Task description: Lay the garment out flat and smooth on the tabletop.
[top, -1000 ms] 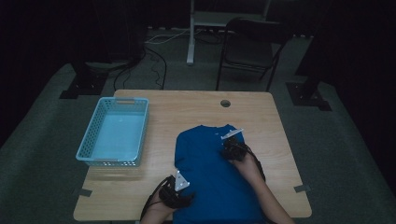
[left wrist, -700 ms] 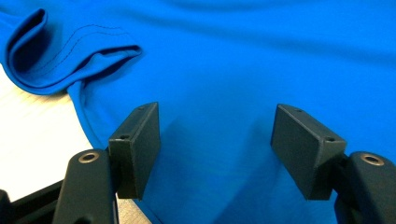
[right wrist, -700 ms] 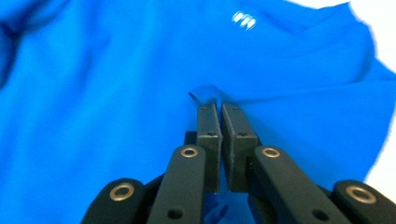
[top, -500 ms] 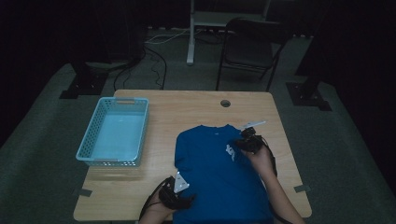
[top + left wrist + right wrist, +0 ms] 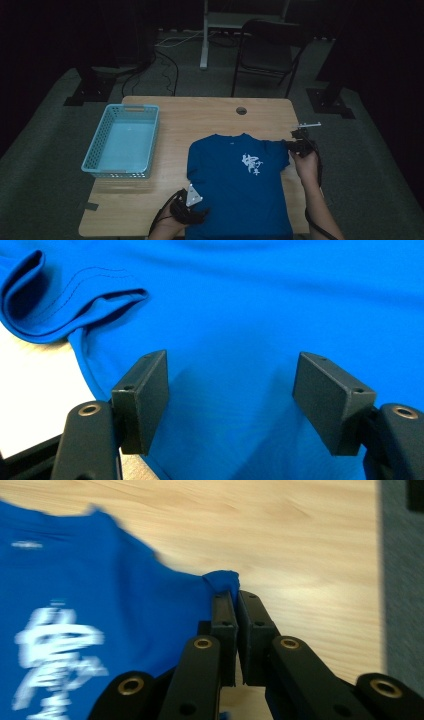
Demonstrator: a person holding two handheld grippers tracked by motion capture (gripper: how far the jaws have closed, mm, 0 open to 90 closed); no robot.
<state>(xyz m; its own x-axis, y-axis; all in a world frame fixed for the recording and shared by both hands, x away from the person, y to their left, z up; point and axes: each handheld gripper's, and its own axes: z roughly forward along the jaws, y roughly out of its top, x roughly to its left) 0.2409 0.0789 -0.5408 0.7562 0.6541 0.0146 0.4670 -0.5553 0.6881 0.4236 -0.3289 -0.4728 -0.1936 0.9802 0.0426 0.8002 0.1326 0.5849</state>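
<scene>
A blue T-shirt (image 5: 237, 185) with a white print lies flat at the front of the wooden table (image 5: 210, 115). My right gripper (image 5: 291, 145) is shut on the tip of its right sleeve (image 5: 222, 580), holding it out toward the table's right edge; in the right gripper view the jaws (image 5: 236, 597) pinch the cloth. My left gripper (image 5: 200, 214) rests on the shirt's lower left part. Its jaws have just been opening and now stand wide (image 5: 230, 395), with flat blue fabric (image 5: 250, 300) between them and the pads clear of it.
A light blue plastic basket (image 5: 94, 150) stands at the table's left. A round cable hole (image 5: 241, 110) sits near the far edge. Bare wood lies between basket and shirt. A folding chair (image 5: 267, 50) stands beyond the table on the dark floor.
My right gripper has moved from over the shirt's chest out to the right, drawing the sleeve with it and uncovering the white print. The left gripper has stayed put.
</scene>
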